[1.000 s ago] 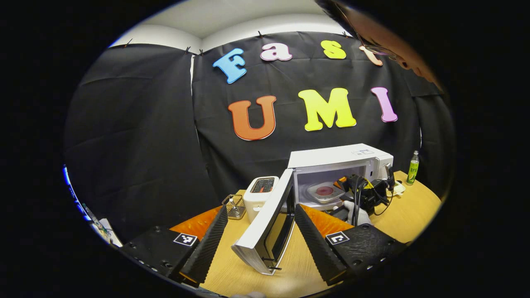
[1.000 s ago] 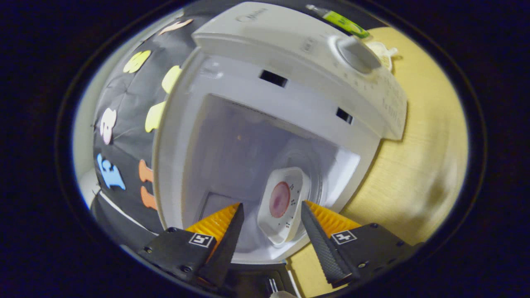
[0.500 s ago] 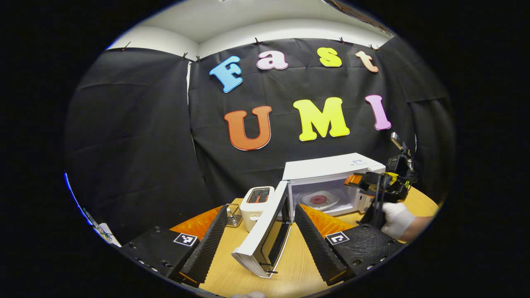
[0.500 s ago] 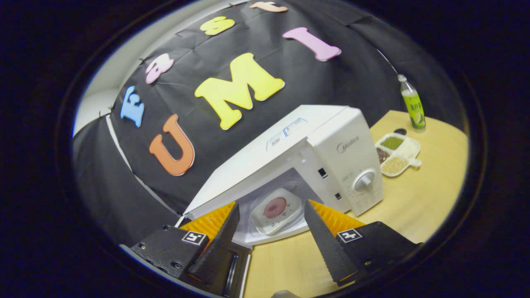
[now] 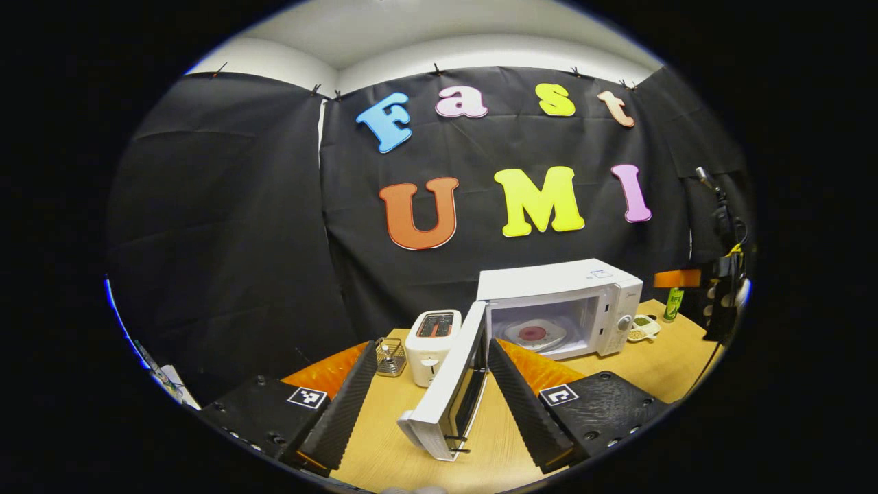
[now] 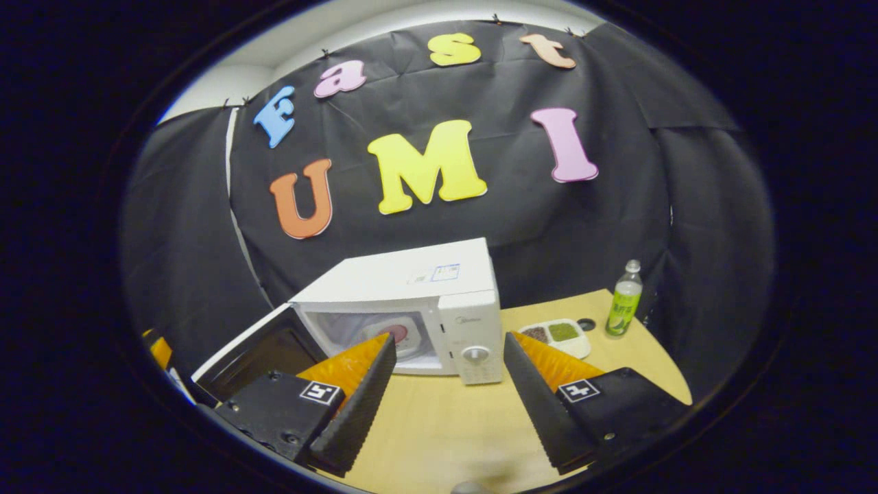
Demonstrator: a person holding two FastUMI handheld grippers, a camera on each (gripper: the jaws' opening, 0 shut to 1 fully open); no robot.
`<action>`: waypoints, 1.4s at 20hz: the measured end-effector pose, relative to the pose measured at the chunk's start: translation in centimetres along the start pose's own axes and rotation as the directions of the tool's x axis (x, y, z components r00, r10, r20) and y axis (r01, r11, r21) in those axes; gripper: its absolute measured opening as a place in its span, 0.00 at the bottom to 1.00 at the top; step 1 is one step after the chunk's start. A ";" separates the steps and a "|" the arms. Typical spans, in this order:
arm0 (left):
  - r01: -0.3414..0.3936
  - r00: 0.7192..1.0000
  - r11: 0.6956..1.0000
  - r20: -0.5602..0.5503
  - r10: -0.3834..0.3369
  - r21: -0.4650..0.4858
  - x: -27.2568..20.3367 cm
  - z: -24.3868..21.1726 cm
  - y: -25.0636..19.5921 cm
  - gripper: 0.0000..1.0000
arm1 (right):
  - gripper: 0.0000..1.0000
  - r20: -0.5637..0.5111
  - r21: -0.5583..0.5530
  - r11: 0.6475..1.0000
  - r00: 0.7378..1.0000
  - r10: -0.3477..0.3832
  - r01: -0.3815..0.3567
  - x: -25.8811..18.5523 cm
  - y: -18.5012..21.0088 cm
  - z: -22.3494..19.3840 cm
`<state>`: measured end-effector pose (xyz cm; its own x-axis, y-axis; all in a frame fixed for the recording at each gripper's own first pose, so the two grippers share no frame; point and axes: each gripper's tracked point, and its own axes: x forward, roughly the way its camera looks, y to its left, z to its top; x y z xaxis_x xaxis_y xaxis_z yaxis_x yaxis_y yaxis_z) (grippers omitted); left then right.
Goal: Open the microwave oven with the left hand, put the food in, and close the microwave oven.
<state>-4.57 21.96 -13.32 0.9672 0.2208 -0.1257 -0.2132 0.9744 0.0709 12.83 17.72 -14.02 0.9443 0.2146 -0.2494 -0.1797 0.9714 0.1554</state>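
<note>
On the wooden table (image 5: 658, 367) the white microwave (image 5: 559, 305) stands with its door (image 5: 449, 391) swung wide toward the left gripper's camera, so the cavity is exposed. Inside, on the turntable, sits the plate (image 5: 535, 334) of food, white with a reddish round patch at its middle; from the right gripper view the same plate (image 6: 398, 334) shows through the opening, behind the tip of one finger. Left gripper (image 5: 432, 398) has its fingers spread wide and holds nothing; the free edge of the door lies between them, but whether either finger touches it cannot be told. Right gripper (image 6: 446, 405) is likewise spread wide and empty, set back from the microwave (image 6: 411, 309) over bare tabletop, with the control knob between its fingertips in the picture. Beside the microwave on its door side stands a white toaster (image 5: 431, 336), and next to that a small wire basket (image 5: 389, 348). On the other side lie a divided dish (image 6: 559, 336) of grains and a green bottle (image 6: 624, 298), upright near the table's far edge.
</note>
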 end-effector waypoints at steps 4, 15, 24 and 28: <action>-0.026 1.000 0.999 -0.014 0.026 -0.031 0.8 -2.1 3.0 0.90 | 0.90 -0.014 -0.034 0.999 0.999 -0.033 0.032 -4.0 -2.2 0.1; -0.057 0.985 0.998 -0.166 0.051 -0.031 5.4 -14.3 7.6 0.00 | 0.91 -0.081 0.005 0.994 0.991 -0.105 0.106 -9.6 -4.5 -0.4; 0.036 0.986 0.999 -0.164 -0.041 -0.035 5.9 -14.9 3.5 0.00 | 1.00 -0.073 0.022 0.992 0.990 -0.120 0.122 -10.7 -6.5 1.1; 0.088 0.984 0.996 -0.156 -0.091 -0.024 5.2 -14.1 -0.8 0.00 | 1.00 -0.065 0.014 0.995 0.993 -0.099 0.100 -11.2 -7.0 1.9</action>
<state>-1.30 22.97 -28.02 0.9491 0.1355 -0.2843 -0.1306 0.9908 0.0361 4.01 8.34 -10.52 0.9375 0.1233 -0.3253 -0.0801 0.9865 0.1430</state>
